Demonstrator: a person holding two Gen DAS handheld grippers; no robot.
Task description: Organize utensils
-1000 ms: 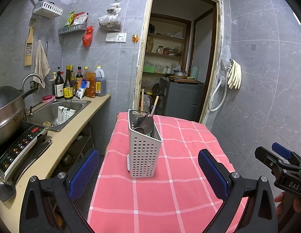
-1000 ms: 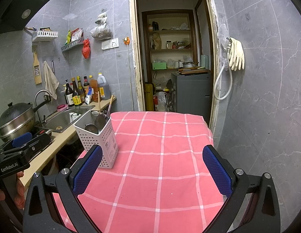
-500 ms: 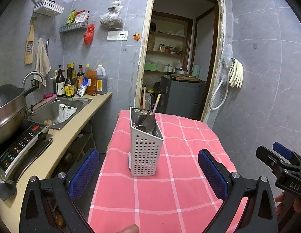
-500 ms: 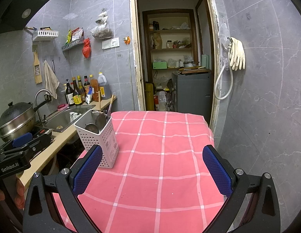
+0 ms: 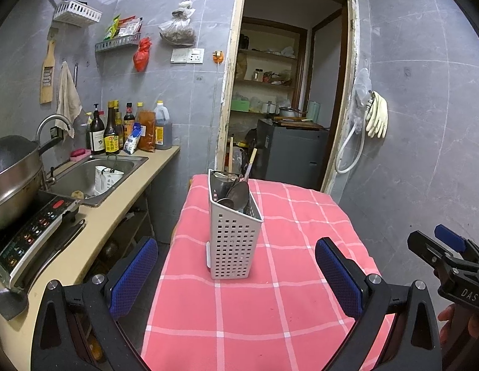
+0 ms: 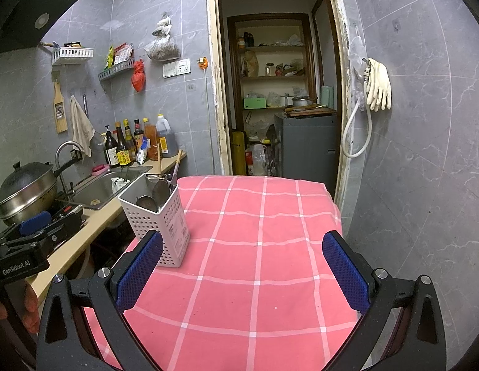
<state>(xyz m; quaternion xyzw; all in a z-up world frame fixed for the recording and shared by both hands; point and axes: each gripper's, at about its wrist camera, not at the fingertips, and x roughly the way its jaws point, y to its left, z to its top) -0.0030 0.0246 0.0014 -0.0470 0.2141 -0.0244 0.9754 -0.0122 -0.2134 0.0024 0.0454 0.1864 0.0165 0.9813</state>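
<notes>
A white perforated utensil holder (image 5: 233, 238) stands upright on the pink checked tablecloth (image 5: 270, 296), near the table's left edge. Metal spoons (image 5: 239, 193) and wooden-handled utensils (image 5: 251, 160) stick out of it. My left gripper (image 5: 236, 275) is open, held back from the holder with nothing between its fingers. In the right wrist view the holder (image 6: 160, 222) sits just beyond my left fingertip (image 6: 140, 270). My right gripper (image 6: 242, 273) is open and empty above the tablecloth (image 6: 258, 247).
A counter (image 5: 122, 204) runs along the left with a sink (image 5: 85, 176), a pot (image 5: 14, 179) on an induction cooker and several bottles (image 5: 128, 128). An open doorway (image 5: 289, 99) with a grey cabinet lies behind the table. Tiled wall stands at right.
The left wrist view has tilted up slightly, so the holder sits a little lower and nearer in frame. The right gripper has hardly moved. Both stay open.
</notes>
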